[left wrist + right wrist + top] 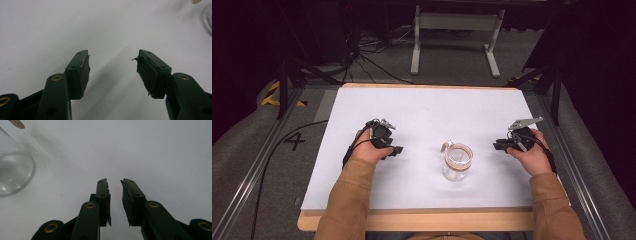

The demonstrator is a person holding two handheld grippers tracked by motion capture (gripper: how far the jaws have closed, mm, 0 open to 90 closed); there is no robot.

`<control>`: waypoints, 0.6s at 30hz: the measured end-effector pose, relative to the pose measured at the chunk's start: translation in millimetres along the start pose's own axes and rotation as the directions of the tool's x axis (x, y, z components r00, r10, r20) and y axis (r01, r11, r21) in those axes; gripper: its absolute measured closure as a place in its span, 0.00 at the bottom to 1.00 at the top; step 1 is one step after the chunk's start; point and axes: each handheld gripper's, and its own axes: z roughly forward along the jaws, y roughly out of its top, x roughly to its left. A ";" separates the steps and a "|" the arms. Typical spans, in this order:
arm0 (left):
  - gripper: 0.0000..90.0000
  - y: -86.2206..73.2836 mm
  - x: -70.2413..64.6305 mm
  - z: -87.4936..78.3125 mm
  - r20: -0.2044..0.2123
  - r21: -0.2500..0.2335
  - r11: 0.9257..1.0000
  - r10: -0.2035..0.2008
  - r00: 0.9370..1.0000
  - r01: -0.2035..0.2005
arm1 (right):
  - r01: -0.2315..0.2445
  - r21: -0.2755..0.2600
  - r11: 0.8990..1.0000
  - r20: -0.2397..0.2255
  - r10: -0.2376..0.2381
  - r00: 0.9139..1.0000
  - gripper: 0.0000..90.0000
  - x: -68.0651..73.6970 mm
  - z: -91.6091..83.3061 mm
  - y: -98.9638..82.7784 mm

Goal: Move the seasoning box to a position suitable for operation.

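Note:
A clear glass jar (457, 163) with a pale tan rim stands upright on the white table top (422, 107), near the middle front. A small tan tab (444, 146) sticks out at its upper left. My left gripper (397, 149) rests to the jar's left, pointing at it, jaws wide open and empty (113, 53). The jar's edge (208, 20) shows at the far right of the left gripper view. My right gripper (497, 146) sits to the jar's right, jaws a narrow gap apart with nothing between them (114, 181). The jar (12, 173) appears to its left.
The white top lies on a wooden board whose front edge (412, 220) shows. Metal rails (257, 165) run along both sides. A cable (287, 137) trails off the left. A white frame (457, 22) stands on the floor behind the table.

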 end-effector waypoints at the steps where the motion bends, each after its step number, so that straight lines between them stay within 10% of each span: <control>1: 0.52 0.1 -1.7 -1.4 -0.003 -0.006 1.000 0.011 1.000 -0.011 | 0.001 -0.016 1.000 0.009 -0.001 1.000 0.90 -0.3 -2.8 -0.5; 5: 0.55 2.3 -13.1 -11.0 -0.001 -0.024 0.999 0.041 0.999 -0.041 | -0.039 -0.019 0.999 0.001 0.039 0.999 0.89 1.8 -8.3 1.3; 14: 0.79 15.6 -28.5 -27.7 0.071 -0.101 0.994 0.039 0.997 -0.032 | 0.035 -0.030 0.999 -0.035 -0.036 0.999 0.93 16.4 -24.0 9.9; 18: 0.84 21.4 -35.4 -27.1 0.083 -0.104 0.989 0.111 0.990 -0.102 | 0.062 -0.017 0.998 -0.066 -0.063 0.996 0.93 21.9 -20.7 9.8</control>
